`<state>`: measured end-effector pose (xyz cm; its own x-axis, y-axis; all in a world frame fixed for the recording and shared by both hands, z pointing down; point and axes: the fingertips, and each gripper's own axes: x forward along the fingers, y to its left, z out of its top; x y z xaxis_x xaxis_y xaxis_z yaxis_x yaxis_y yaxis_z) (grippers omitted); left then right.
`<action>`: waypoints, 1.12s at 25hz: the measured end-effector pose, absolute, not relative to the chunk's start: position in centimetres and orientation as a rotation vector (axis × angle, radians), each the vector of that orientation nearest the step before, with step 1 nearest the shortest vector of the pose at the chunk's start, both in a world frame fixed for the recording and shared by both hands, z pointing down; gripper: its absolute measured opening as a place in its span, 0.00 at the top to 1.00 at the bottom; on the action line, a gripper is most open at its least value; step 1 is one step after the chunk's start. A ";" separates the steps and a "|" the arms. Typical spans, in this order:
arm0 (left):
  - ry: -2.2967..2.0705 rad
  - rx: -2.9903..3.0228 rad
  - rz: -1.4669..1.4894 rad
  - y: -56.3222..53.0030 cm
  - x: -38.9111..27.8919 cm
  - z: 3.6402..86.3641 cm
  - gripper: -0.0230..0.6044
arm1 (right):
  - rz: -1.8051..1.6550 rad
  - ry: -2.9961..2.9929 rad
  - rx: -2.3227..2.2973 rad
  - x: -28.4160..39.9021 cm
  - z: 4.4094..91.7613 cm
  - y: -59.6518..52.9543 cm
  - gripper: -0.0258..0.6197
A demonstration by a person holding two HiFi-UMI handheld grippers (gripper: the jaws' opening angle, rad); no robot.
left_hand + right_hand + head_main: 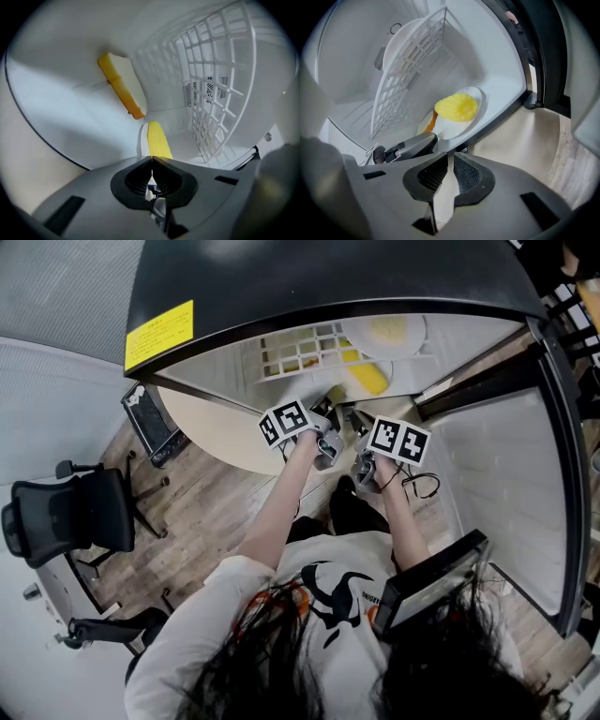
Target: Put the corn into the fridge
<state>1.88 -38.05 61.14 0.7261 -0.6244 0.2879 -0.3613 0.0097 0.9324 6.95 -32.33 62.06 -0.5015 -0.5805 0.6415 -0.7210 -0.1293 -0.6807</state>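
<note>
Corn (158, 140) lies inside the fridge (70, 108), its long axis running 6 to 12 o'clock and its far end pointing to 12. The left gripper (151, 158) has its jaws closed together at the near end of the corn. The right gripper (450, 154) has its jaws a narrow slit apart and holds nothing.

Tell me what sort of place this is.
Probably an office or lab room rather than a home kitchen. The person stands at an open fridge with a white wire shelf, a black office chair sits nearby, and there is a wood-plank floor.
</note>
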 end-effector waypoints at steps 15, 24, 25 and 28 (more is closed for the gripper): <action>-0.856 1.836 -0.087 -33.9 -0.2 56.8 0.95 | 1.557 -2.111 1.548 5.4 57.3 -31.1 0.92; -0.782 1.951 -0.074 -28.0 -2.2 53.8 0.95 | 1.531 -2.161 1.560 2.7 55.2 -26.8 0.92; -0.778 1.962 -0.075 -27.2 -2.6 53.5 0.95 | 1.530 -2.165 1.561 2.3 55.0 -26.3 0.92; -0.775 1.985 -0.077 -24.5 -4.0 52.8 0.95 | 1.529 -2.180 1.573 1.1 54.4 -24.2 0.92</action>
<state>-4.01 -24.55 52.80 0.7958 -0.5486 0.2563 -0.4878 -0.3301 0.8081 1.06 -24.17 54.41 -0.4818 -0.6925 0.5368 -0.7405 -0.0057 -0.6720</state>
